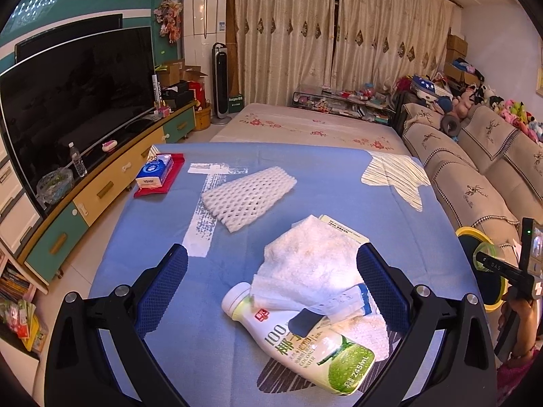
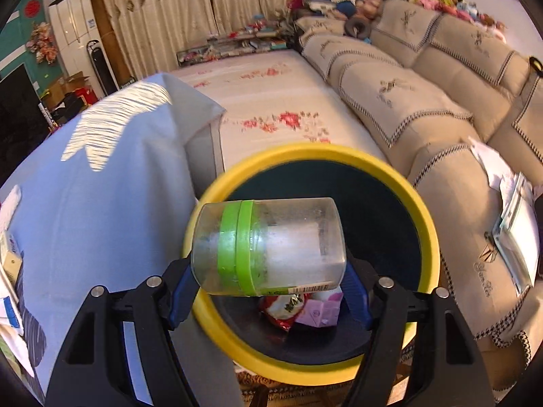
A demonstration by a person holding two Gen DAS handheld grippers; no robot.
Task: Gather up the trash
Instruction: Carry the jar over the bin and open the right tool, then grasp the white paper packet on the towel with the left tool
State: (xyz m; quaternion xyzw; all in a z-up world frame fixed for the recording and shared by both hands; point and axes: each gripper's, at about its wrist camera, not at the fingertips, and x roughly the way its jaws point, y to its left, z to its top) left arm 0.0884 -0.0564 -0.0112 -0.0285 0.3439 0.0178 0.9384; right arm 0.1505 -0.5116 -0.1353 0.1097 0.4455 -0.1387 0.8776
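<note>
Right now: held clear jar (image 2: pixel 268 247) w/ green band sideways in right gripper (image 2: pixel 268 288) fingers, directly over yellow-rimmed bin (image 2: pixel 426 224). Left gripper (image 1: pixel 271 285) fingers wide, empty, over bench (image 1: pixel 322 176); bottle (image 1: pixel 298 335), towel (image 1: pixel 315 257), foam net (image 1: pixel 247 196) lay there.

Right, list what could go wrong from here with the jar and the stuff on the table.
1. The clear jar lies sideways across the right hand-held gripper, above the yellow-rimmed bin; its left end overhangs the near rim, so a release might clip it and bounce out.
2. The left hand-held gripper straddles both the white towel and the coconut water bottle; closing here may grab a tangle and drag paper scraps.
</note>
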